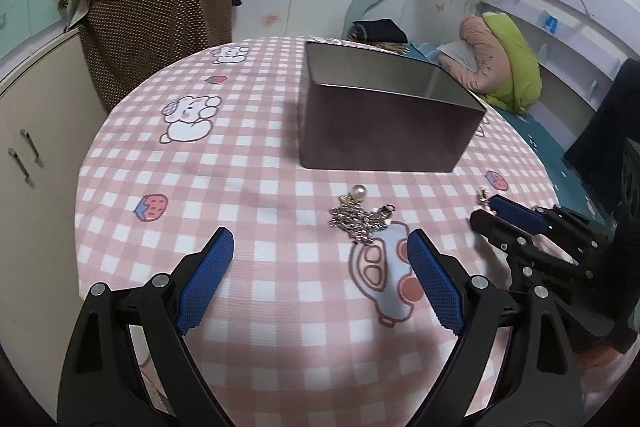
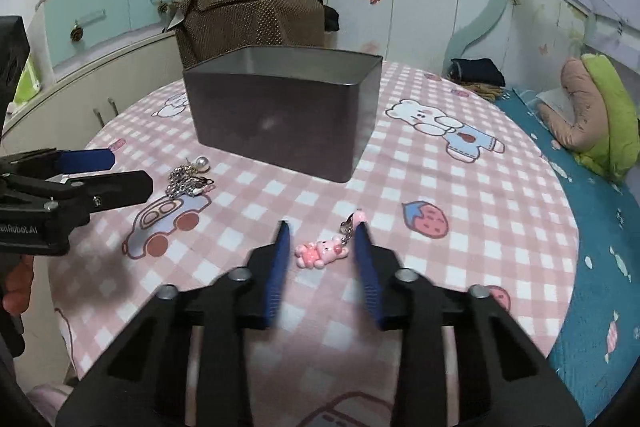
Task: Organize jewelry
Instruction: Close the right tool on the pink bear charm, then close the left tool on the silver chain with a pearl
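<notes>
Nearest to me, the right gripper (image 2: 322,227) hangs low over the round table with its pink-and-white checked cartoon cloth (image 2: 440,187). Its blue-padded fingers (image 2: 280,259) stand narrow, one on each side of a small pink bear charm with a metal clasp (image 2: 322,251). The right pad looks to touch the clasp end, but a gap shows between the left pad and the bear, so the charm lies on the cloth and is not pinched.

Over to the left, the left gripper (image 1: 322,239) has its jaws spread wide, holding nothing. Just beyond its fingertips lies a tangle of silver chain with a white pearl bead (image 1: 356,215), resting on the cloth beside a printed car and apart from both pads.

Farther back on the table stands an open, dark grey rectangular metal tin (image 1: 384,115), upright, well apart from both pieces of jewelry.
</notes>
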Demonstrator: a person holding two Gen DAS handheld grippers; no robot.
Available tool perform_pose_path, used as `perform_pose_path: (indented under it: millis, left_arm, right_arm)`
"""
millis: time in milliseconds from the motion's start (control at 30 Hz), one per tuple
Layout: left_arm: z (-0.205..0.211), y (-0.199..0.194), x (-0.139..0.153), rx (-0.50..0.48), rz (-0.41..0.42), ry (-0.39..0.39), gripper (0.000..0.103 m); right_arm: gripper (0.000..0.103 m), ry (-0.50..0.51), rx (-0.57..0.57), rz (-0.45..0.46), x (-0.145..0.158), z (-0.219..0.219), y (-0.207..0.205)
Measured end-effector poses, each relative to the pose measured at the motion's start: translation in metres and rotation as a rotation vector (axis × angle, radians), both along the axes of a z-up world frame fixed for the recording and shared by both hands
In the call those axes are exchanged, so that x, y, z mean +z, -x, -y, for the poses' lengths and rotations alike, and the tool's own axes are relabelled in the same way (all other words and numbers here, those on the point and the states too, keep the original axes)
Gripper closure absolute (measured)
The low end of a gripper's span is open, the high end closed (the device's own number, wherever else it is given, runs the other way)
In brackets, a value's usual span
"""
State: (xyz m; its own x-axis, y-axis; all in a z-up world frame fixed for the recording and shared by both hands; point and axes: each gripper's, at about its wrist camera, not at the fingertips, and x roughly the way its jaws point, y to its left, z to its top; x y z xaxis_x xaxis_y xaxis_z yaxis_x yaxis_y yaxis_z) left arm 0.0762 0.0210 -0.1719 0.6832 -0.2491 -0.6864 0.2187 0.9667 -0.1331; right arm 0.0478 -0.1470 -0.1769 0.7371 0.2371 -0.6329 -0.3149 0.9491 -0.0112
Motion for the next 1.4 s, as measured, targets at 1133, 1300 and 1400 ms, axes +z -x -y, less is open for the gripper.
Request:
perform_pose_path:
  millis: [1133,1300,1400]
  left_arm:
    - [0.008,-0.044,0.004,-0.046,-0.047,0.117,0.049]
    - [0.013,-0.057,-0.004,-0.063,-0.096,0.099,0.067]
    - [0.015,-0.056,-0.004,-0.074,-0.094,0.074,0.076]
  right_arm:
    - [0.077,-0.064,-0.099,0.066,0.026,0.037,-0.003]
    - [0.077,-0.068,-0.104,0.047,0.022,0.039,-0.009]
    - [0.077,-0.078,-0.105,0.039,0.021,0.042,-0.012]
